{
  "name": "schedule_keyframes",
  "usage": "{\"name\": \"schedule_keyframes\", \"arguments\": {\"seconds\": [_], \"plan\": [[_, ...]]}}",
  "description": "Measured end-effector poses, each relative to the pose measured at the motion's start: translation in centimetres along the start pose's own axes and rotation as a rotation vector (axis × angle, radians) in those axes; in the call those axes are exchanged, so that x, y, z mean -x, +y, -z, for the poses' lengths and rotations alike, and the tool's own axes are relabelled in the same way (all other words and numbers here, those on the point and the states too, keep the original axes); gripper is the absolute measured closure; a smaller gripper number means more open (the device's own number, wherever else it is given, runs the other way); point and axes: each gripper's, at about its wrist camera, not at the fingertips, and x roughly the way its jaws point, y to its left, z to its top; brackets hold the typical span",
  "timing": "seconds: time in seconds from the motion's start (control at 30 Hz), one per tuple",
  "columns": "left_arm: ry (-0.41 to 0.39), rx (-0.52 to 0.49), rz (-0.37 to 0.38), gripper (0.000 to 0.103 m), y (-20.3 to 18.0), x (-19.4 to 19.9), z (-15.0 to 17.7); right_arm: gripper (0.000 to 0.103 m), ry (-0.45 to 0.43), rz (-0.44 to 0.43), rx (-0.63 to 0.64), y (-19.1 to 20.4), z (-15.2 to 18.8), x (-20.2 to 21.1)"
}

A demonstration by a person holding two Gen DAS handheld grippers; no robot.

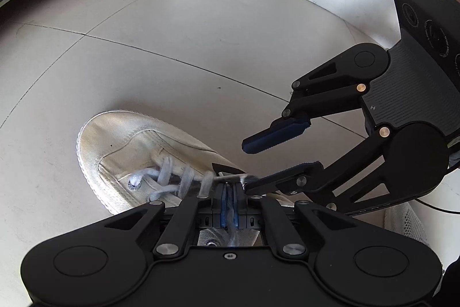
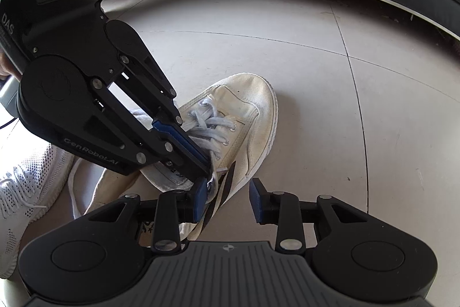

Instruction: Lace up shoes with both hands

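Left gripper (image 1: 229,202) pinches the white lace (image 2: 213,177) by the upper eyelets of the canvas shoe (image 1: 138,151), which lies mid-floor (image 1: 201,42). Right gripper (image 2: 230,202) stands spread, holding nothing, just beside it. Threading looks under way; next, I'd guess, the right must take the lace end.

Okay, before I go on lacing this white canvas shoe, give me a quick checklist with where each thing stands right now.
1. Left gripper shut on the lace: ok.
2. Right gripper open, nothing between its pads: ok.
3. Shoe flat on the floor: ok.
4. Lower eyelets already crossed with lace: ok.
5. Next free eyelet in sight: cannot tell.
6. Lace tip free to thread: cannot tell.
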Motion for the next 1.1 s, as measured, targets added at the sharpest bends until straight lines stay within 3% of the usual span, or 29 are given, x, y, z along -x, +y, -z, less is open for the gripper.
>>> {"name": "schedule_keyframes", "arguments": {"seconds": [0.2,0.4,0.5,0.57,0.6,0.9,0.97,1.03,1.1], "plan": [[0.0,-0.038,-0.009,0.084,-0.7,1.2,0.2,0.064,0.006,-0.009,0.016,0.4,0.0,0.2],[0.055,-0.156,-0.056,0.079,-1.4,1.4,-0.8,0.059,0.034,-0.021,0.026,0.6,0.4,0.0],[0.105,-0.264,-0.137,0.082,-2.6,0.6,-1.0,0.058,0.04,-0.023,0.032,0.8,0.3,-0.1],[0.121,-0.323,-0.17,0.091,-3.2,0.0,-0.7,0.058,0.042,-0.022,0.042,0.9,0.4,-0.1],[0.125,-0.32,-0.171,0.101,-3.1,-0.3,-0.7,0.058,0.042,-0.021,0.043,0.9,0.4,-0.1],[0.026,-0.257,-0.135,0.102,-1.8,-1.3,-0.4,0.057,0.056,-0.051,0.091,2.4,1.1,0.1],[0.023,-0.248,-0.126,0.097,-1.7,-1.1,-0.4,0.057,0.059,-0.052,0.094,2.7,1.2,0.3],[0.021,-0.222,-0.099,0.079,-1.3,0.1,-0.5,0.057,0.042,-0.056,0.078,2.7,1.1,1.0],[-0.002,-0.208,-0.095,0.076,-1.3,1.1,-0.9,0.057,0.031,-0.066,0.065,2.7,0.9,1.5]]}}
